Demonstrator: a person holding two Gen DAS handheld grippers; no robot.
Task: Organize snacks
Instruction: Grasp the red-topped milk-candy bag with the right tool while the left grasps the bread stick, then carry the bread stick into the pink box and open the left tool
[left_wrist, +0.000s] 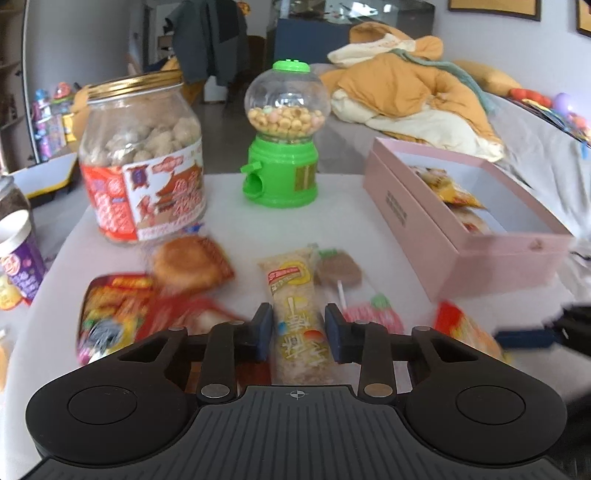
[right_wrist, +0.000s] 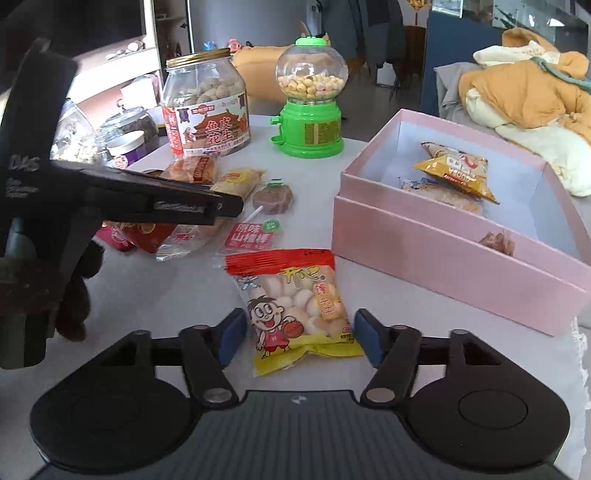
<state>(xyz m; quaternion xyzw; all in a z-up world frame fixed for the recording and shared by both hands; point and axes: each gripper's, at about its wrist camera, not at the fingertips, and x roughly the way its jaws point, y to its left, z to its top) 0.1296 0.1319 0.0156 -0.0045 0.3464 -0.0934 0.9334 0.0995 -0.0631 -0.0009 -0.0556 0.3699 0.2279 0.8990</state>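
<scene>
My left gripper (left_wrist: 298, 332) is open, its blue pads on either side of a long yellow snack bar (left_wrist: 297, 314) lying on the white table, with a small gap each side. My right gripper (right_wrist: 301, 336) is open around a red-and-yellow bag of white puffs (right_wrist: 295, 306), not touching it. The open pink box (left_wrist: 465, 243), also in the right wrist view (right_wrist: 424, 236), holds several snack packs (right_wrist: 452, 173). Loose snacks lie between: a brown lollipop (right_wrist: 273, 197), a red hawthorn pack (right_wrist: 251, 236), a pastry (left_wrist: 188, 262).
A big peanut jar (left_wrist: 144, 162) and a green candy dispenser (left_wrist: 284, 136) stand at the table's back. A purple cup (left_wrist: 20, 251) sits at the left edge. The left gripper's body (right_wrist: 110, 192) crosses the right wrist view. A bed with orange bedding (left_wrist: 413, 92) lies behind.
</scene>
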